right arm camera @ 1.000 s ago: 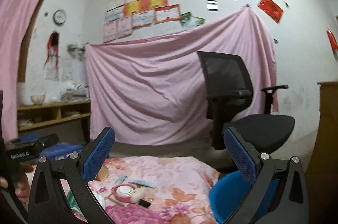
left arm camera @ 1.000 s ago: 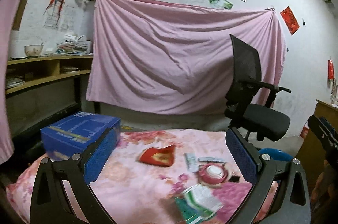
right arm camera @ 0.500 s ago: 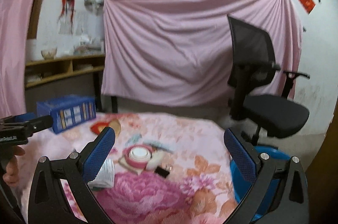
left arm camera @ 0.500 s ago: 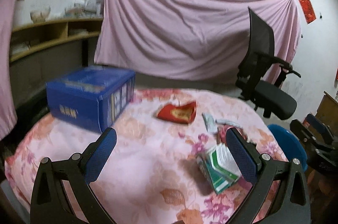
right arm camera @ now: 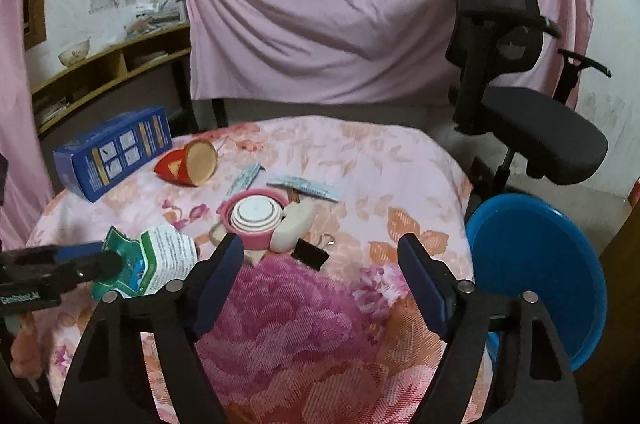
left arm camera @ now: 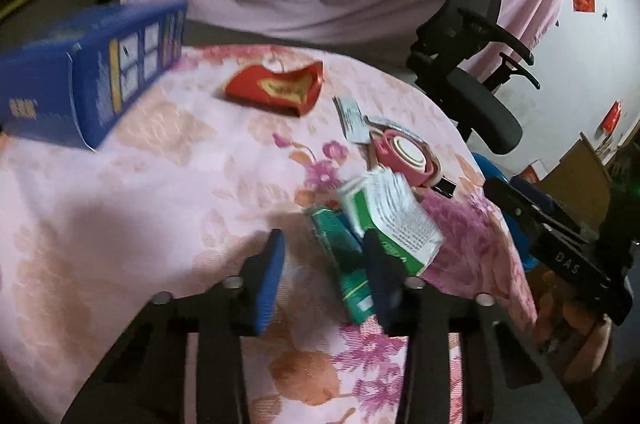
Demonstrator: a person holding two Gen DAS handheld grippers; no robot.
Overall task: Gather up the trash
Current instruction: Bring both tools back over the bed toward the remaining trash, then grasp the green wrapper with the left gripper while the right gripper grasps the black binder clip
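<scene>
- Trash lies scattered on a round table (right arm camera: 400, 160) under a pink flowered cloth: a green and white carton (left arm camera: 384, 220) with a printed leaflet sticking out, at the near left of the pile in the right wrist view.
- Under that carton, a darker green packet (left arm camera: 344, 264) lies flat, its near end toward the left gripper (left arm camera: 324, 264).
- The left gripper's jaws are closing, and the green packet's near end sits between them; the right pad overlaps the carton's edge, and whether it presses on it I cannot tell because of blur.
- In the right wrist view, this gripper shows at the left edge with its tips at the carton.
- Just right of the carton, a pink round lid (right arm camera: 256, 216) with white rings rests flat, a cream-coloured lump (right arm camera: 292, 228) touching its right side.
- A black binder clip (right arm camera: 310, 254) lies just near of the lump.
- Farther back, two thin paper sachets (right arm camera: 306, 188) lie flat beside the lid.
- A red crumpled packet (left arm camera: 276, 90) sits at the far left, beside a blue box (left arm camera: 88, 84) at the table's left edge.
- The right gripper (right arm camera: 320, 284) hovers over the near side of the cloth, its jaws closing with nothing between them.
- A blue basin (right arm camera: 536, 276) stands just off the table's right edge.
- A black office chair (right arm camera: 516, 64) stands beyond it, with a pink sheet (right arm camera: 320, 4) hung across the far wall.
</scene>
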